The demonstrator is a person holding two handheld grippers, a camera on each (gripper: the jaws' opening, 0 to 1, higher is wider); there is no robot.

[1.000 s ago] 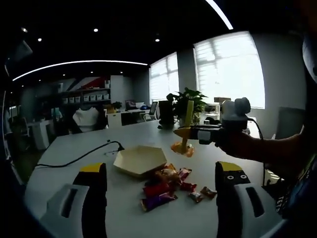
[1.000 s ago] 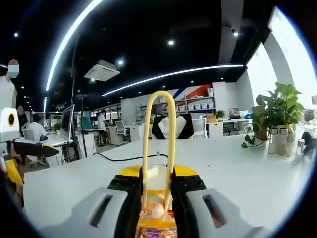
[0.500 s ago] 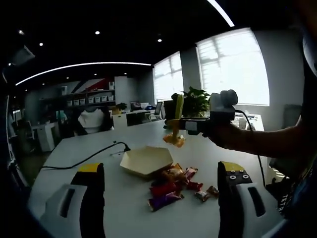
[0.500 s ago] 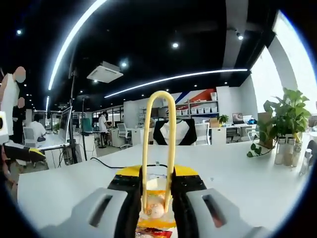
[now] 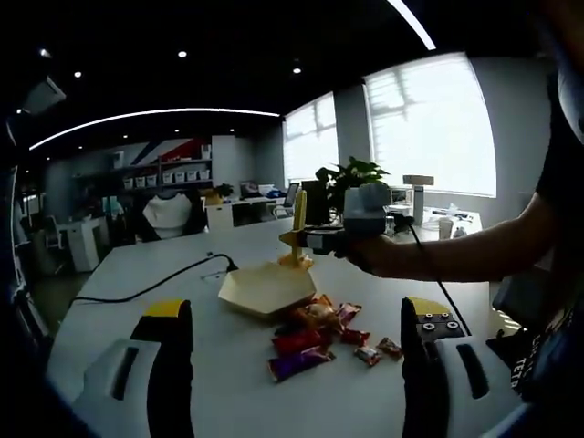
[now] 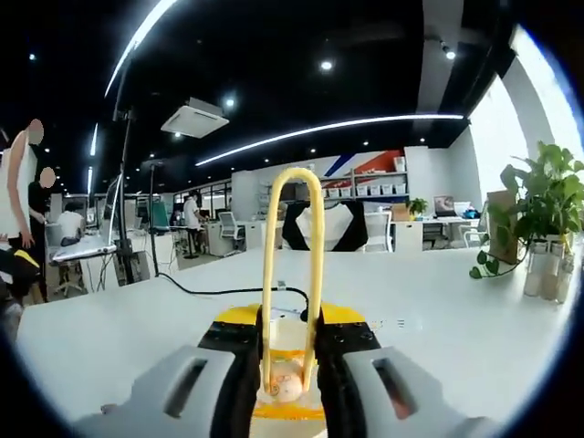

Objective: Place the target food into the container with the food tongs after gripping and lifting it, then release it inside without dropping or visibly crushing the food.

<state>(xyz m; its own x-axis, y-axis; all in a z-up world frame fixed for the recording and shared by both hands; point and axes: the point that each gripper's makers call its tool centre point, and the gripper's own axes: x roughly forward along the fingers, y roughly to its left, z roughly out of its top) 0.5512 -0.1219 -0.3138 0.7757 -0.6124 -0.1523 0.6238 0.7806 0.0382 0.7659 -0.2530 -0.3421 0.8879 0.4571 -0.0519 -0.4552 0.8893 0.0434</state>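
Observation:
A beige hexagonal container (image 5: 260,290) sits on the white table (image 5: 137,328). Over its far rim, my right gripper (image 5: 315,240) holds yellow food tongs (image 5: 298,214) upright. The tong tips pinch an orange-wrapped snack (image 5: 295,262) hanging just above the container. In the right gripper view, that gripper (image 6: 292,339) is shut on the tongs (image 6: 292,228), with the snack (image 6: 286,387) between the tong arms low down. My left gripper (image 5: 297,315) stands open near the table's front, nothing between its jaws.
A pile of wrapped snacks (image 5: 319,333) lies right of the container. A black cable (image 5: 155,283) runs across the table's left side. Potted plants (image 5: 351,178) stand at the far edge. People (image 6: 23,182) stand at desks beyond the table's left.
My right gripper has carried the tongs and the snack leftward, from above the snack pile to over the container's far rim. The left gripper has stayed open and nearly still.

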